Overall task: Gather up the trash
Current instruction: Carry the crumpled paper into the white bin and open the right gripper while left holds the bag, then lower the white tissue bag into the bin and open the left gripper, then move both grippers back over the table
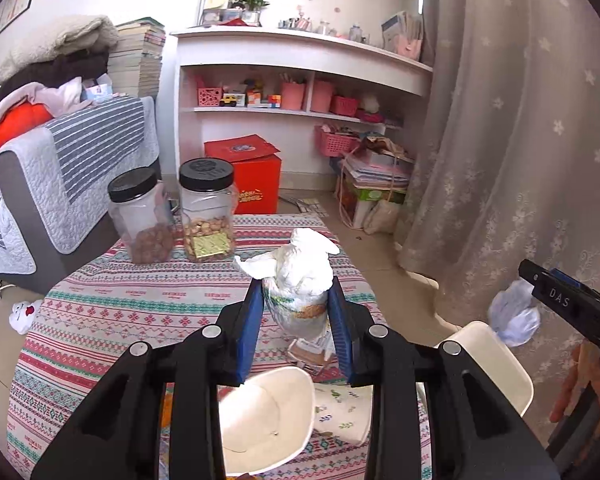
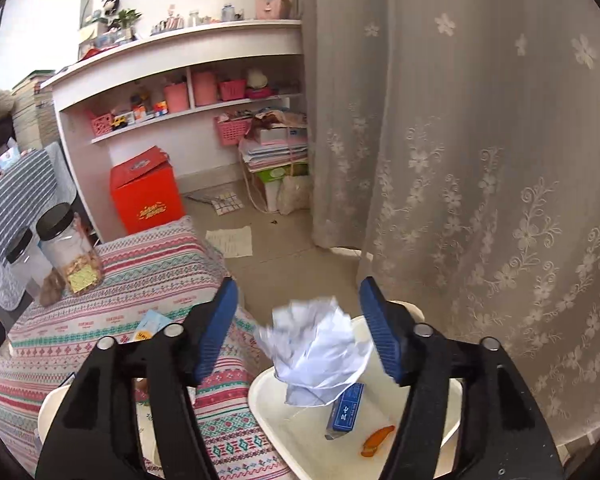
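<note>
The left claw (image 1: 298, 300) pinches a crumpled white wrapper (image 1: 300, 276) between its blue pads, long axis upright, above the patterned worktop (image 1: 140, 304). The right claw (image 2: 298, 330) is spread wide; crumpled paper (image 2: 316, 348) sits between its fingers, apparently loose, over the white bin (image 2: 284, 432).

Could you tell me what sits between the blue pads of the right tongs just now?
In the right wrist view, a crumpled white paper wad lies between the open pads, above the white bin that holds a blue box.
</note>
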Demonstrator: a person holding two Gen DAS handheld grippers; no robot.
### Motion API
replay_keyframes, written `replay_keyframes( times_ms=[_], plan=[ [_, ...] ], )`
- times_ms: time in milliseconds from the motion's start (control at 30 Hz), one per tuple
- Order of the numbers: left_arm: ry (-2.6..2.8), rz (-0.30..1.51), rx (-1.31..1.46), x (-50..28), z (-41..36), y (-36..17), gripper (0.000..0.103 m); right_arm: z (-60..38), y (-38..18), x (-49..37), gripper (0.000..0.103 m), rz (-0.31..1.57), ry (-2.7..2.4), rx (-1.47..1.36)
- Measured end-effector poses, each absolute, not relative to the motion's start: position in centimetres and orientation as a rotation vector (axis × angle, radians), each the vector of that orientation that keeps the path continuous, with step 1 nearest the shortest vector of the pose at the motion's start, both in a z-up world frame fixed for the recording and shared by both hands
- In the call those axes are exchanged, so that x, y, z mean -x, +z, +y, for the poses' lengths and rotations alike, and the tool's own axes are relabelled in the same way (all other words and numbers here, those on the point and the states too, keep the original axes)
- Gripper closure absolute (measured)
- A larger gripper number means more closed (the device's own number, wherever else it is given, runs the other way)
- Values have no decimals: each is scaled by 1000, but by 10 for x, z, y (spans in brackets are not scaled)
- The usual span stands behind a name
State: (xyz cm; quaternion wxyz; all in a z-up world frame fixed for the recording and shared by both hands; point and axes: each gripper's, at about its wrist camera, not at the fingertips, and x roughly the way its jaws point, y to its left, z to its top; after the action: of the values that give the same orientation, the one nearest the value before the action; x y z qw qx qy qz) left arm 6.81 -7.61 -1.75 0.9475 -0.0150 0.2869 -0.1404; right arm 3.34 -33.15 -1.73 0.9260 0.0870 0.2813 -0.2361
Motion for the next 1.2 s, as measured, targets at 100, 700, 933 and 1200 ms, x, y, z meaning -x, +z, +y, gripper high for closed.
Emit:
replay_keyframes(
  times_ms=[100, 700, 933, 1200],
  plan=[
    [-335, 603, 32, -70, -103, -19, 70, -351, -8, -13, 9, 508, -557, -205],
    [-661, 698, -25, -46, -270, -26, 69, -445, 8, 62, 7, 397, -819, -307],
    [-733, 766, -45, -39, -302, -36, 46, -465, 6, 77, 7, 393, -876, -336],
    [-659, 736, -68, -36, -294, -29, 12, -458, 3, 74, 7, 419, -875, -289]
  ],
)
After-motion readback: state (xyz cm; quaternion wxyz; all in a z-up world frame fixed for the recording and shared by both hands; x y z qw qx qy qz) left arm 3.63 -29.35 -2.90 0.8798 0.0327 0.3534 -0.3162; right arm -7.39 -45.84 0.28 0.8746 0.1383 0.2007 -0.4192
